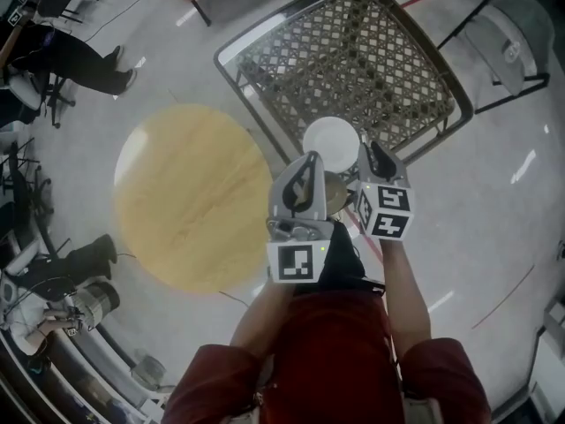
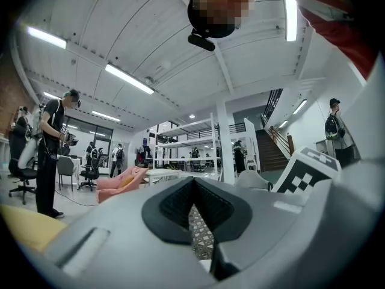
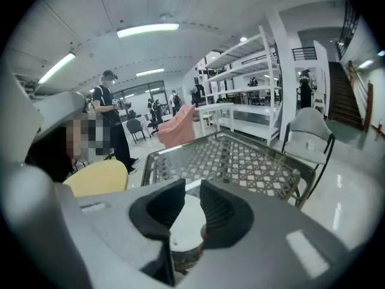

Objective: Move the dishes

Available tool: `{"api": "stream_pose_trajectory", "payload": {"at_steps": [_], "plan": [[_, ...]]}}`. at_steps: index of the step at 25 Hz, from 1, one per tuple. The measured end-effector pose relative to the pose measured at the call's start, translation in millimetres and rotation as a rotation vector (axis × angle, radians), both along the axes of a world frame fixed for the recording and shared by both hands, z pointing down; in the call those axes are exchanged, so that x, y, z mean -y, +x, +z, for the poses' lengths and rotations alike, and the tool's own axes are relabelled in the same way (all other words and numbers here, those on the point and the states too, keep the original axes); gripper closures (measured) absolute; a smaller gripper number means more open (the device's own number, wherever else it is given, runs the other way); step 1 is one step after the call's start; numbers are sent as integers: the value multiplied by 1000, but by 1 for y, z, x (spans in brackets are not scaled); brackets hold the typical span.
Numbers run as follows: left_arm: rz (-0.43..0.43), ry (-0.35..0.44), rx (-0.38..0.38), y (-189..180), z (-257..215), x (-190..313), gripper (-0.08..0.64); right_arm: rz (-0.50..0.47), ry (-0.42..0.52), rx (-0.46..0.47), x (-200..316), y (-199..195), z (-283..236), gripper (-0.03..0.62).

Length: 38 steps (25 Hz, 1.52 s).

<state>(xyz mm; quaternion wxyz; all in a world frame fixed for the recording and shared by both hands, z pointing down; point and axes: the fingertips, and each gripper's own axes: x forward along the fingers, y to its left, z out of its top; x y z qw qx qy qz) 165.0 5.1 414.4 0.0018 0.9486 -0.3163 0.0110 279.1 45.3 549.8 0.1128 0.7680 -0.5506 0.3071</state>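
Observation:
My right gripper is shut on the right rim of a round dish, white on top and brown-patterned underneath. It holds the dish in the air over the near edge of the lattice-topped glass table. In the right gripper view the dish fills the gap between the pads of the right gripper. My left gripper hangs just left of the dish. In the left gripper view the tips of the left gripper meet with nothing between them.
A round yellow table stands to the left of the lattice table. A grey chair is at the far right. People stand and sit along the left. White shelving and a pink seat lie beyond.

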Motion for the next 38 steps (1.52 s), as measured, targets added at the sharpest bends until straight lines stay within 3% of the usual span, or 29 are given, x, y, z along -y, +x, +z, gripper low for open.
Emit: {"api": "stream_pose_trajectory", "payload": {"at_steps": [4,8,16,21,38], "plan": [[-28,28,-36,-1,-22,9,553,-5,113,-39,13,4,-46,512],[-47,34,-47,-9,-41,10,552,-9,185,-8,20,-1,-84,512],[-115,63,-80,-36,-72,27,552,-84,366,-139,46,-29,-152,512],[-169,82,-86,-55,-85,38,552,-146,472,-157,55,-51,-184,512],[-349,159,-90,-177,-118,53,552,-456,682,-183,82,-197,-260,512]]}}
